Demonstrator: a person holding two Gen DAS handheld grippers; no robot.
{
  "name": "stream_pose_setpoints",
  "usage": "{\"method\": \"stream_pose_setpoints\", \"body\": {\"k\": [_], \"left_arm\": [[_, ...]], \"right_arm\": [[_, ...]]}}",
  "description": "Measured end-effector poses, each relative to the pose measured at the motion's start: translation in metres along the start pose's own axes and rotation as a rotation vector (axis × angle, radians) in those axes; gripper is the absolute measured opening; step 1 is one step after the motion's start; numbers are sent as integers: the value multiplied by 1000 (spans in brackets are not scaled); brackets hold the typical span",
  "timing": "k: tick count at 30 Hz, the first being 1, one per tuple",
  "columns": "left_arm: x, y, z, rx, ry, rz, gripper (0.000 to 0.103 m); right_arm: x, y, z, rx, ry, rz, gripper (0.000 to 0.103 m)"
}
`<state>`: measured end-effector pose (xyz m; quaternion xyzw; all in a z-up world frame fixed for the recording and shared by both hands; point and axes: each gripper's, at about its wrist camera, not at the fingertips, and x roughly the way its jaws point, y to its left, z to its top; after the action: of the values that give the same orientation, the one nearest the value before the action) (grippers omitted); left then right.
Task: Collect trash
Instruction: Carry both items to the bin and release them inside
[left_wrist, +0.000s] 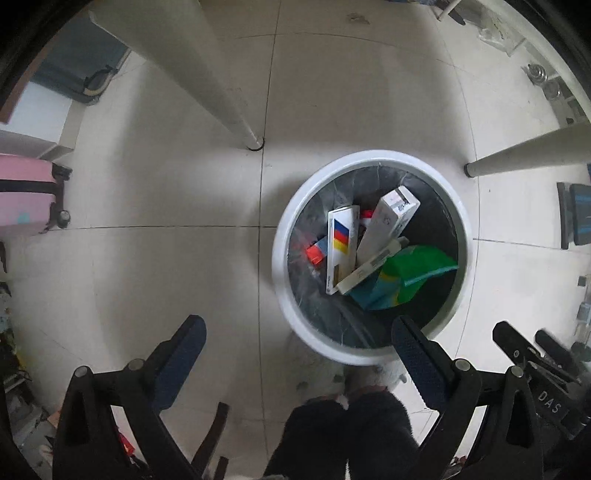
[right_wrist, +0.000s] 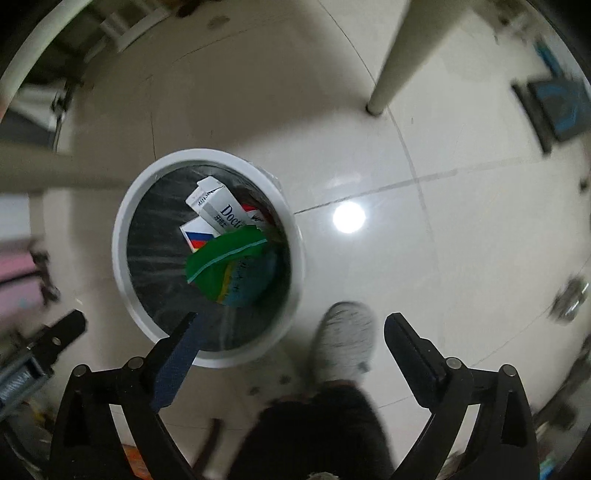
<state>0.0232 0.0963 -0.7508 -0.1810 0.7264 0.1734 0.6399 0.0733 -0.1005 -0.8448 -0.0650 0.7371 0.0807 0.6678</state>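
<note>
Both tools are hanging spread and empty over the floor: the left hand-held gripper (left_wrist: 297, 339) and the right hand-held gripper (right_wrist: 291, 332). Just beyond their tips the white bin (left_wrist: 284, 236) is standing, holding the trash: boxes (left_wrist: 388, 221) leaning lengthwise away, green wrapper (left_wrist: 413, 266) on top, nearer the right one.
</note>
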Motion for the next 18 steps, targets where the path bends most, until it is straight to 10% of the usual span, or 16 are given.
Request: {"method": "stream_pose_setpoints", "body": {"k": [18], "left_arm": [[-93,8,-40,-21,-47,-12,103]], "right_arm": [[-104,17,-21,-128,-76,-53,101]]}}
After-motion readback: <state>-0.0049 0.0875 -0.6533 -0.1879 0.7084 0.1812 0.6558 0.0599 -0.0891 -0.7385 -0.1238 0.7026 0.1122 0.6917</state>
